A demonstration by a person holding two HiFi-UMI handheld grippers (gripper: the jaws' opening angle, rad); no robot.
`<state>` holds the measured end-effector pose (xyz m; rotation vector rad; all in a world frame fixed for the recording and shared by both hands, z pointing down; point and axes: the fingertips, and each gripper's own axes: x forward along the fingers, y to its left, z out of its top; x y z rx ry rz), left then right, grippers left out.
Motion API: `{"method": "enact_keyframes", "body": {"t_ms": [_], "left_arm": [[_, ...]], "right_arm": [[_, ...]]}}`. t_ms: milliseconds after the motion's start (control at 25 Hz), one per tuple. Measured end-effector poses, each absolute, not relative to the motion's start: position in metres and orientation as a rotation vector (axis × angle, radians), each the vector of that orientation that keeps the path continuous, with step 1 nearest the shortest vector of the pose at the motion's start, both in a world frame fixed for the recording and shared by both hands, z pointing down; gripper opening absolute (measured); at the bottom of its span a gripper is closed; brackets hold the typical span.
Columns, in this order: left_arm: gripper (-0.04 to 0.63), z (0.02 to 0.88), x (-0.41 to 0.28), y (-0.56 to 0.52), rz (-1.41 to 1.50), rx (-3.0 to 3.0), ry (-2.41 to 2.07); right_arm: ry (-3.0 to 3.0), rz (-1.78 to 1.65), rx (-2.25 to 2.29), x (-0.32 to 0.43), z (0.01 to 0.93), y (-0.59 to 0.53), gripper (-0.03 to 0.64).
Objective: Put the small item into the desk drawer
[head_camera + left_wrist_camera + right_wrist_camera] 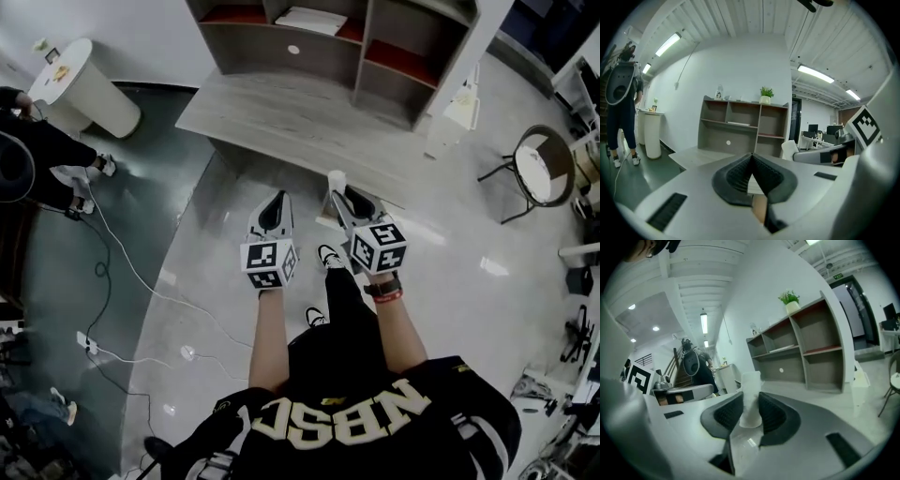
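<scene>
Near the tabletop (281, 122), your right gripper (750, 401) pinched the small item (751, 380). Your left gripper (751, 157) kept its fingers together, empty. A jolt could have freed the item.

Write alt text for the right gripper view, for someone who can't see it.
The right gripper clamps a small white item between its jaws. Beyond it stand a grey desk and its open shelf unit, with a potted plant on top.
</scene>
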<state>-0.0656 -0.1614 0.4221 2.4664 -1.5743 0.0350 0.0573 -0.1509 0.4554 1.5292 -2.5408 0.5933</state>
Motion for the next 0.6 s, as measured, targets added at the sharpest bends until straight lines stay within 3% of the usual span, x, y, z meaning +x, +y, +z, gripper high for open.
{"method": "enact_keyframes", "body": {"t_ms": [600], "left_arm": [[0.014, 0.536, -0.003, -0.190, 0.186, 2.399, -1.346]], "right_arm": [[-2.285, 0.777, 1.470, 0.104, 0.587, -0.164, 0.111]]}}
